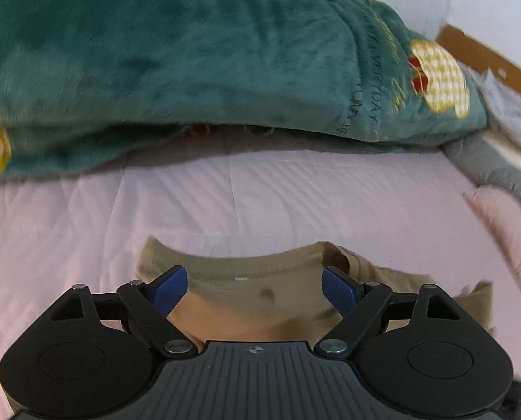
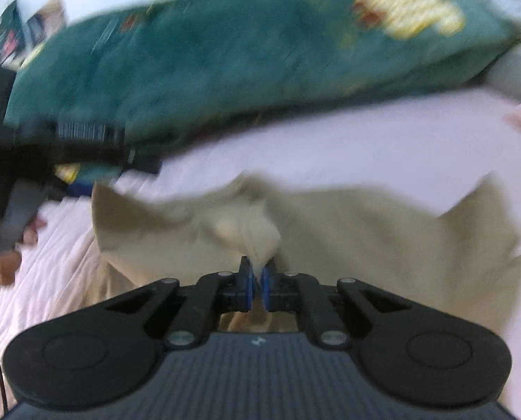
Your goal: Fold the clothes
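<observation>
- The tan shirt (image 1: pixel 260 301) lies on the bed, its collar just ahead of and between the fingers of the left tongs (image 1: pixel 255 288), which stand spread wide with nothing clamped; the cloth passes under them.
- The right tongs (image 2: pixel 257 285) are clenched on a pinch of the same shirt (image 2: pixel 365 231), a peak of fabric bunching up just ahead of the tips.
- Judging by how it lies, the folding has barely started: the shirt looks rumpled and spread, with a corner sticking up far right of the right tongs, and no neat fold shows. One side is gripped; the left side is not yet taken.
- The bed wears a pale pink quilted cover (image 1: pixel 85 217), ridged in stripes, on every side of the tongs.
- Well beyond the tongs sits a plush dark green blanket (image 1: pixel 173 52) with yellow checked patches and stitched lettering.
- Grey cloth (image 1: pixel 498 161) and a brown edge lie to the far right; the wall behind is pale.
</observation>
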{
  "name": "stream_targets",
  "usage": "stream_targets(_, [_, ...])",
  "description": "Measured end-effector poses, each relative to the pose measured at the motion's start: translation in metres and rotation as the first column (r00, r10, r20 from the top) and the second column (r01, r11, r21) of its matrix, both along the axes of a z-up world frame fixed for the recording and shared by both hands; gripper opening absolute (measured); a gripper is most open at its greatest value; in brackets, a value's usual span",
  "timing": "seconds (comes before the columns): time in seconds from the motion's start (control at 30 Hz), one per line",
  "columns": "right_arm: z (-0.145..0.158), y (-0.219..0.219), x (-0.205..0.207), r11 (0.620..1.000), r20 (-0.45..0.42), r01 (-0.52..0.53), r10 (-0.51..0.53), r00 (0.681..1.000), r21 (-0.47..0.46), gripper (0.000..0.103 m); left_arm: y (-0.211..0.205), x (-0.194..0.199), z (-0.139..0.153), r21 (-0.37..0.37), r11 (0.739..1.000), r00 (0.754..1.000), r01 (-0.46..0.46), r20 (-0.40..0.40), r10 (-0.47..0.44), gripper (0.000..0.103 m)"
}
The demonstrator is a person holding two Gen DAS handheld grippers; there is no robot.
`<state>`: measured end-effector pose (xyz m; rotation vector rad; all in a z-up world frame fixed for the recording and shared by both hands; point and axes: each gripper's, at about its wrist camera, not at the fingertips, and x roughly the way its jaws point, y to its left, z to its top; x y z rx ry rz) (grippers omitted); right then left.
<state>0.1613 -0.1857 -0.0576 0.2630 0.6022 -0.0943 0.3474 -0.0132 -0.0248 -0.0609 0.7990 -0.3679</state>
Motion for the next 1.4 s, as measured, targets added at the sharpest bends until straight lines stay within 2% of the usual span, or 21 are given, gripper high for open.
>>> stream_targets(0.1, [-0.001,-0.013,-0.013,0.996,-0.040,0.083,-0.085,0.996,-0.036,0.008,-0.014,-0.007,0.009,0.126,0.992,0.998,0.022,0.048,-0.028,0.085])
stream_targets(0.17, [-0.009,-0.024,-0.011,0.997,-0.103,0.071,-0.067,0.992,0.039,0.013,-0.025,-0.010,0.013,0.205,0.978,0.996,0.048,0.060,-0.062,0.085])
stream_targets(0.2, [-0.012,-0.030,-0.011,0.994,-0.133,0.072,-0.060,0.989,0.087,0.019,-0.029,-0.011,0.014,0.239,0.969,0.995,0.064,0.061,-0.080,0.085])
stream_targets(0.23, [-0.012,-0.038,-0.014,0.986,-0.155,0.087,-0.065,0.986,0.141,0.030,-0.032,-0.013,0.016,0.263,0.962,0.993,0.075,0.064,-0.095,0.085])
stream_targets(0.3, [-0.009,-0.047,-0.025,0.971,-0.175,0.119,-0.083,0.981,0.207,0.040,-0.034,-0.013,0.016,0.290,0.954,0.995,0.076,0.044,-0.093,0.085])
stream_targets(0.4, [0.004,-0.042,-0.050,0.974,-0.170,0.074,-0.037,0.985,0.215,0.043,-0.034,-0.003,0.007,0.348,0.937,0.999,0.035,-0.004,-0.035,0.085])
stream_targets(0.47, [0.009,-0.033,-0.069,0.975,-0.181,0.025,0.015,0.983,0.221,0.048,-0.031,0.005,0.000,0.361,0.932,0.999,-0.013,-0.034,0.027,0.085])
stream_targets(0.57, [0.010,-0.021,-0.095,0.966,-0.181,-0.048,0.097,0.979,0.255,0.049,-0.022,0.015,-0.008,0.317,0.945,0.991,-0.087,-0.067,0.114,0.085])
stream_targets(0.7, [0.012,0.004,-0.120,0.947,-0.085,-0.135,0.166,0.982,0.292,0.049,-0.026,0.030,-0.029,0.312,0.945,0.980,-0.098,-0.133,0.146,0.085])
stream_targets(0.83, [0.015,0.048,-0.133,0.934,-0.018,-0.279,0.290,0.957,0.223,0.049,-0.030,0.039,-0.043,0.305,0.944,0.977,-0.128,-0.125,0.173,0.081])
stream_targets(0.9, [0.010,0.065,-0.139,0.916,-0.028,-0.337,0.350,0.936,0.217,0.049,-0.028,0.048,-0.044,0.274,0.948,0.972,-0.164,-0.119,0.202,0.073])
stream_targets(0.97, [0.002,0.077,-0.146,0.906,-0.060,-0.365,0.385,0.921,0.214,0.049,-0.023,0.061,-0.039,0.217,0.950,0.959,-0.226,-0.124,0.256,0.058])
stream_targets(1.03, [-0.007,0.085,-0.156,0.906,-0.103,-0.364,0.392,0.914,0.217,0.049,-0.020,0.073,-0.025,0.178,0.952,0.959,-0.249,-0.095,0.269,0.042])
stream_targets(1.13, [-0.008,0.090,-0.178,0.904,-0.086,-0.366,0.392,0.916,0.221,0.050,-0.014,0.083,0.003,0.178,0.936,0.950,-0.302,-0.020,0.310,0.041])
stream_targets(1.17, [-0.003,0.090,-0.185,0.904,-0.086,-0.369,0.394,0.915,0.219,0.050,-0.014,0.082,0.011,0.201,0.930,0.949,-0.308,-0.004,0.315,0.042])
stream_targets(1.27, [0.017,0.072,-0.210,0.914,-0.056,-0.323,0.346,0.936,0.247,0.050,-0.016,0.058,0.025,0.234,0.949,0.977,-0.212,0.026,0.212,0.047])
stream_targets(1.3, [0.024,0.062,-0.220,0.918,-0.043,-0.297,0.318,0.947,0.262,0.051,-0.016,0.040,0.029,0.218,0.961,0.986,-0.167,0.013,0.169,0.049])
stream_targets(1.37, [0.040,0.042,-0.245,0.931,-0.018,-0.232,0.247,0.969,0.282,0.053,-0.015,0.000,0.038,0.164,0.983,0.996,-0.082,-0.006,0.084,0.061])
stream_targets(1.4, [0.046,0.033,-0.258,0.941,-0.023,-0.189,0.203,0.979,0.280,0.054,-0.015,-0.024,0.044,0.135,0.990,0.999,-0.034,-0.003,0.035,0.061])
